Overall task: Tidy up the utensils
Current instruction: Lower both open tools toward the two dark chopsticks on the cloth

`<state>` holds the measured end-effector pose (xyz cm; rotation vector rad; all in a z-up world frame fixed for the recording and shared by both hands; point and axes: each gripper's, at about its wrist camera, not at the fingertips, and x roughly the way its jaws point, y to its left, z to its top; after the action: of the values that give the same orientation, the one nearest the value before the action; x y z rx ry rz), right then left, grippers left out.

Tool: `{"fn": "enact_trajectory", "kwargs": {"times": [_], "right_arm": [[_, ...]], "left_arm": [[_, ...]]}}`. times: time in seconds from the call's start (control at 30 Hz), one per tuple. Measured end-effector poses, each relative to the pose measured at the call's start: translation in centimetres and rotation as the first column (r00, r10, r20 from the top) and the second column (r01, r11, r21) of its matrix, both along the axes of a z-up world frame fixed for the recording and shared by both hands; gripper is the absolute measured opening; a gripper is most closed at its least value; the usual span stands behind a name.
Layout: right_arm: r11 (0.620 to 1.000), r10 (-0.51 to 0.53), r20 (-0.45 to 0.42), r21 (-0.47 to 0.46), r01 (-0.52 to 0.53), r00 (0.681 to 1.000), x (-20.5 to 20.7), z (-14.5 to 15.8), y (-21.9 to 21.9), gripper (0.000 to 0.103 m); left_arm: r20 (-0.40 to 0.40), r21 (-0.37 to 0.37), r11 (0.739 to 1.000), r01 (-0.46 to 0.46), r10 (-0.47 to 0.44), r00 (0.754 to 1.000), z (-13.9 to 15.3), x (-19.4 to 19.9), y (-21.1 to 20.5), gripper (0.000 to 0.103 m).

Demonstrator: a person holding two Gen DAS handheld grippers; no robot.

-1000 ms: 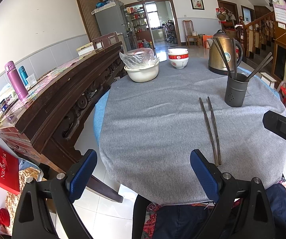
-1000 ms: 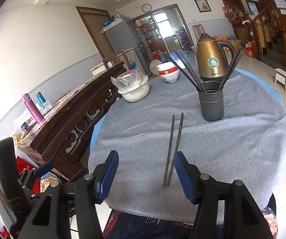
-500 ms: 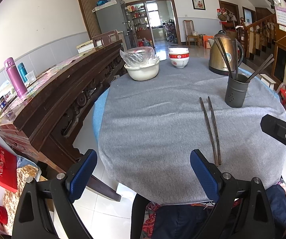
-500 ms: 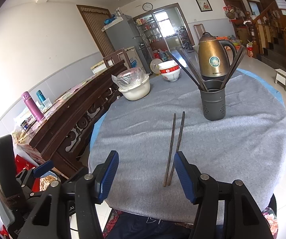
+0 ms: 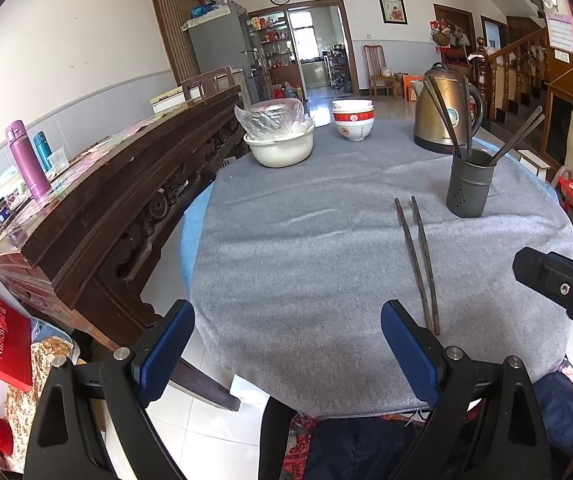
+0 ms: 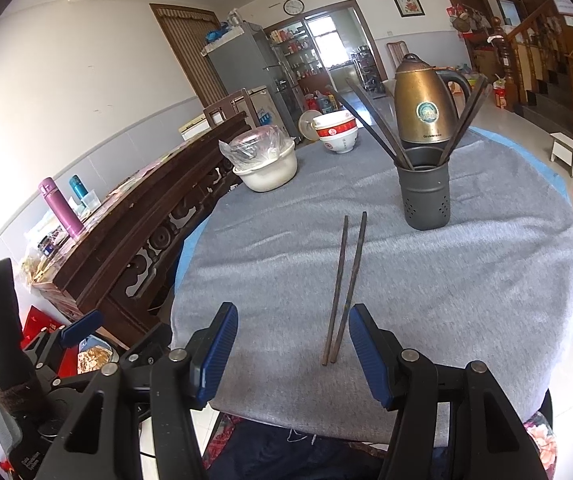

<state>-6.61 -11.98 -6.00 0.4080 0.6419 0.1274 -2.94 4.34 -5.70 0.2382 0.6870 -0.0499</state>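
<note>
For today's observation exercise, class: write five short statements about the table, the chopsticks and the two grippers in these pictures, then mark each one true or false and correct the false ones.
1. A pair of chopsticks lies flat on the grey tablecloth. True.
2. The right gripper is shut on the chopsticks. False: it is open, and the near ends lie between its pads, untouched.
3. The dark holder already has chopsticks standing in it. True.
4. The kettle stands nearer the camera than the holder. False: it stands behind the holder.
5. The left gripper holds a bowl. False: it is open and holds nothing.
</note>
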Motion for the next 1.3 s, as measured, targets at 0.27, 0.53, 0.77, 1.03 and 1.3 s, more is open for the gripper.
{"fn": "enact_trajectory", "kwargs": {"times": [0.27,0.53,0.77,1.03,1.3], "right_arm": [[0.999,-0.047,-0.034,0.019,0.048,0.998,0.4,-1.4,-2.3,0.062],[0.998,-0.058,-0.100,0.018,0.061,0.993,2.4,-3.7,-3.2,0.061],[0.998,-0.065,-0.164,0.011,0.068,0.984,5.9,-5.4,-3.4,0.056],[0.998,-0.053,-0.252,0.002,0.055,0.966,11.9,-7.8,-2.8,0.040],[0.998,-0.059,-0.325,-0.010,0.059,0.944,17.5,-10.0,-2.6,0.027]], "left_arm": [[-0.056,0.000,1.000,-0.005,0.005,0.998,-2.0,1.4,-1.0,0.094],[-0.177,-0.010,1.000,-0.006,0.004,0.984,-5.5,3.5,-0.9,0.094],[-0.258,-0.021,1.000,-0.013,0.008,0.966,-8.3,6.1,-0.3,0.094],[-0.315,-0.037,0.998,-0.041,0.027,0.949,-10.3,9.2,0.9,0.094],[-0.332,-0.067,0.995,-0.068,0.042,0.942,-11.1,11.3,2.4,0.094]]}}
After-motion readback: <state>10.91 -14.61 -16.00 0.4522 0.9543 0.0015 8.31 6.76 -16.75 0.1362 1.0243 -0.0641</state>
